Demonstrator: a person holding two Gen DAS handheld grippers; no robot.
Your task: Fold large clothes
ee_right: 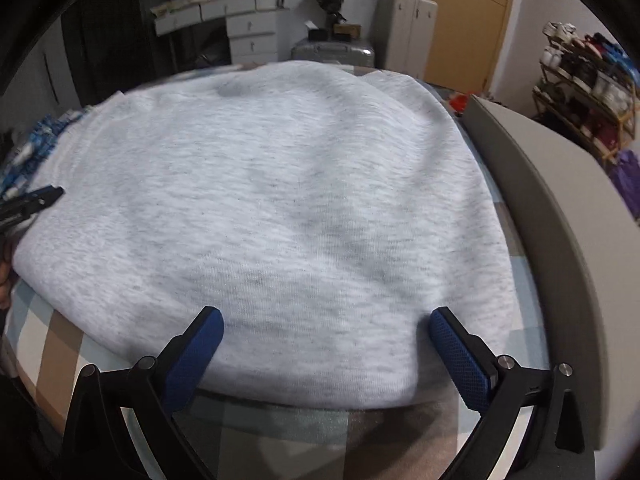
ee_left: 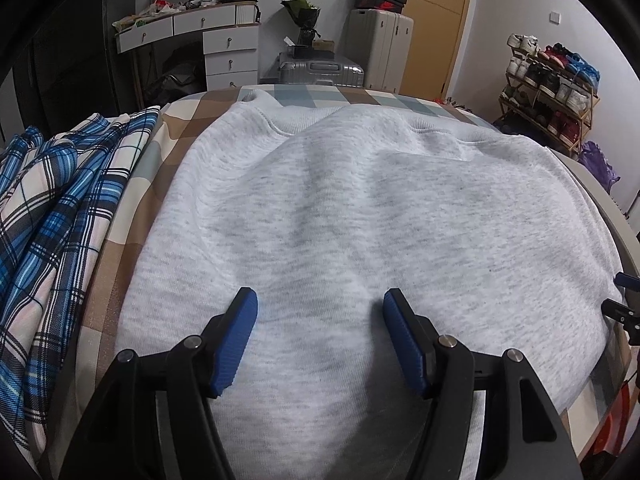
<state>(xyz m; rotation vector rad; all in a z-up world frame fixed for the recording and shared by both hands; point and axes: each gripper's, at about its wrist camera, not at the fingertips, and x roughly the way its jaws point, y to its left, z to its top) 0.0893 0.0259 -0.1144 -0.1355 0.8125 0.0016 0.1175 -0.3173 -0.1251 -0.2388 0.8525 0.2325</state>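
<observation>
Sweatshirt [ee_left: 340,208] lies beneath both downward-tilted grippers, fingers [ee_left: 236,344] apart.

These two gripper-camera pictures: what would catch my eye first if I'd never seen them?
A big light-grey sweatshirt spread across a checked bed fills both views. Over its near edge hover two open black grippers with blue pads, the left gripper and the right gripper, neither holding cloth. A blue plaid garment lies crumpled to the sweatshirt's left.
</observation>
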